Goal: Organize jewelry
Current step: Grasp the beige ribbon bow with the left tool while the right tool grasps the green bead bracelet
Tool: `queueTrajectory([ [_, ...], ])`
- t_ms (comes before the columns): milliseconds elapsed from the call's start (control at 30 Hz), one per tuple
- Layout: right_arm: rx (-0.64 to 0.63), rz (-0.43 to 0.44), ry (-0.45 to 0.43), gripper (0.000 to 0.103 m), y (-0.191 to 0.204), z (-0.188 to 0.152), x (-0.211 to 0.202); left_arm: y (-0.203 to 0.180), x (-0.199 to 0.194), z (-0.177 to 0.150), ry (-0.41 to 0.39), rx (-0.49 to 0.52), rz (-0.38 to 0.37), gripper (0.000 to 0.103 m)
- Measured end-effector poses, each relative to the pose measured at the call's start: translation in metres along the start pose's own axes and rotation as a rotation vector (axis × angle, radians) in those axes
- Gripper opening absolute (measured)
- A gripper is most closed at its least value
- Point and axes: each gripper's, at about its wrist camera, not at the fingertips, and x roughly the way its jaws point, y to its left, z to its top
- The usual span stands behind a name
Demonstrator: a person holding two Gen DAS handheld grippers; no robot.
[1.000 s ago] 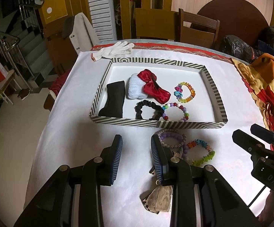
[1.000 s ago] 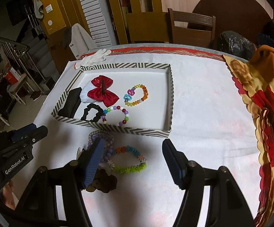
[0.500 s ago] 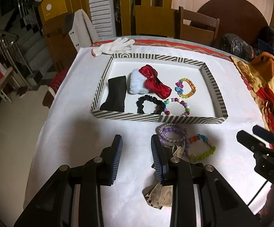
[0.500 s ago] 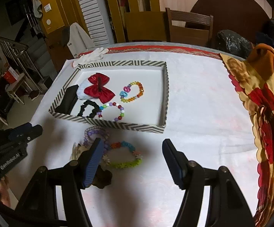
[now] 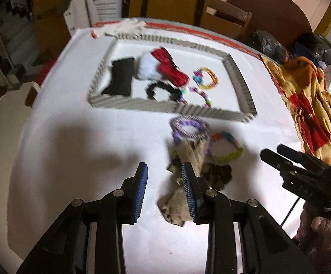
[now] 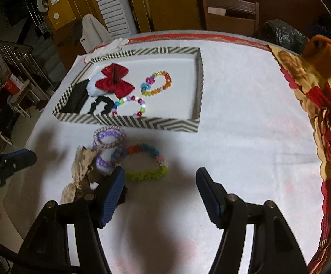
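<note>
Hovering both grippers, left (image 5: 164, 188) and right (image 6: 158, 193), jaws apart, empty; next we pinch the flower bracelet (image 6: 146, 163) for the striped tray (image 6: 129, 122).

Bare tablecloth (image 6: 245, 141) lies right of the bracelets (image 6: 142, 159); the striped tray (image 6: 129, 122) walls off the far side.

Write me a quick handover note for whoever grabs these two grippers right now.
Left gripper: open, empty, above the beige lace piece.
Right gripper: open, empty, near the green-and-multicolour flower bracelet.
Done: red bow, black items and two bead bracelets lie in the striped tray.
Left: purple bracelets, flower bracelet, lace piece and a dark item beside them lie on the cloth in front of the tray.
</note>
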Motion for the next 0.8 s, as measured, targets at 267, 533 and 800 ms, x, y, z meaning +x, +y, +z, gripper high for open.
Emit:
queueTrajectory([
  [267, -0.010, -0.011, 0.034, 0.068, -0.009, -0.003, 0.014, -0.022, 0.021, -0.007, 0.051, 0.006, -0.057, 0.026],
  [533, -0.101, 0.001, 0.038, 0.063, 0.001, 0.010, 0.044, -0.030, 0.051, -0.013, 0.113, 0.023, -0.024, 0.027],
  [800, -0.221, -0.024, 0.087, 0.014, 0.014, 0.014, 0.081, -0.021, 0.072, -0.020, 0.148, -0.029, -0.022, 0.015],
])
